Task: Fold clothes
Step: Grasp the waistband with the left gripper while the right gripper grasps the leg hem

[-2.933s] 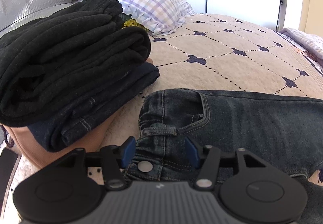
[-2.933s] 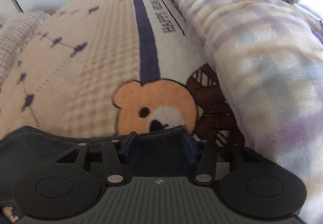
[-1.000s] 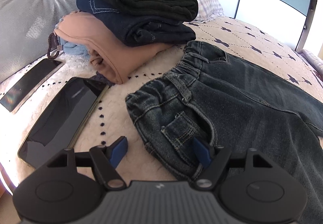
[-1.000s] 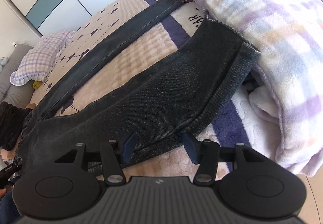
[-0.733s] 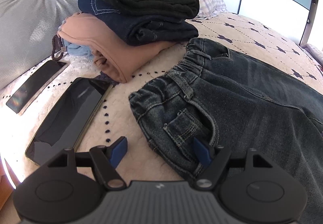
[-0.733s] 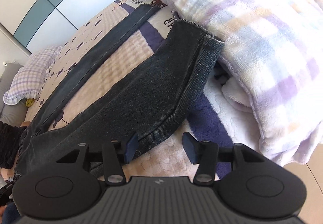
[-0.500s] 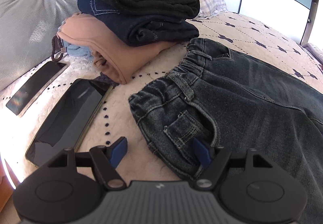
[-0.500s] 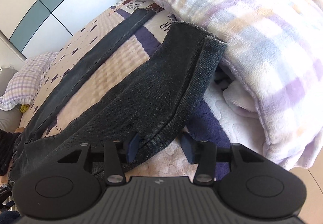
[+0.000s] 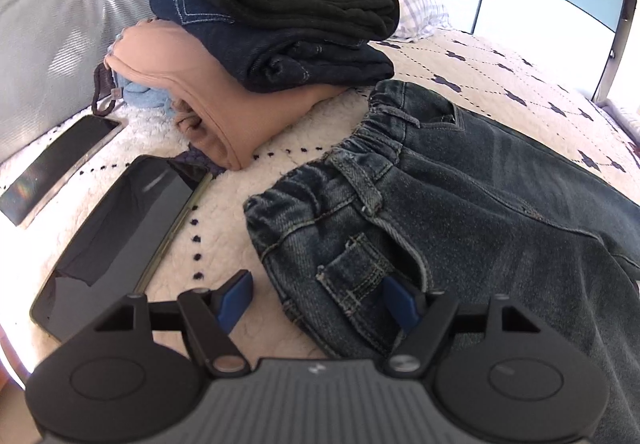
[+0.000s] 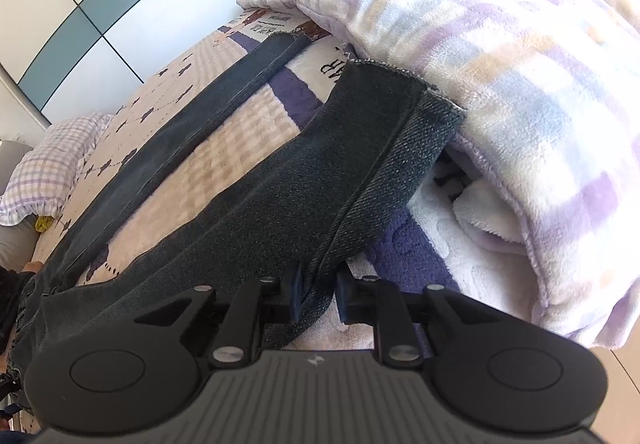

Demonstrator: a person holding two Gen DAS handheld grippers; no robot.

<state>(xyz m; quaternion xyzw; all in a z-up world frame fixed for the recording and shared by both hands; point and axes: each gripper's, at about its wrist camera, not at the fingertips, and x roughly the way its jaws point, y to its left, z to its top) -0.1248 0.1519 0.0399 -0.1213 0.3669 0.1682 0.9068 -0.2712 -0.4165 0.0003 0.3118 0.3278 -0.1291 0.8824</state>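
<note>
Dark blue jeans (image 9: pixel 480 204) lie spread flat on the bed, waistband towards the left wrist view. My left gripper (image 9: pixel 320 296) is open, its fingers straddling the near corner of the waistband by the back pocket. In the right wrist view the near trouser leg (image 10: pixel 320 184) runs away towards its hem; the other leg (image 10: pixel 192 140) lies beyond it. My right gripper (image 10: pixel 318 292) is shut on the near edge of that near leg.
A stack of folded clothes (image 9: pixel 260 24) stands left of the waistband. Two phones (image 9: pixel 116 240) (image 9: pixel 60 164) lie on the bed at the left. A plaid fleece blanket (image 10: pixel 520 64) is heaped against the leg hem. A checked pillow (image 10: pixel 40 172) lies far back.
My right gripper has moved onto the near trouser leg and closed on its edge. My left gripper has held still, open, at the waistband.
</note>
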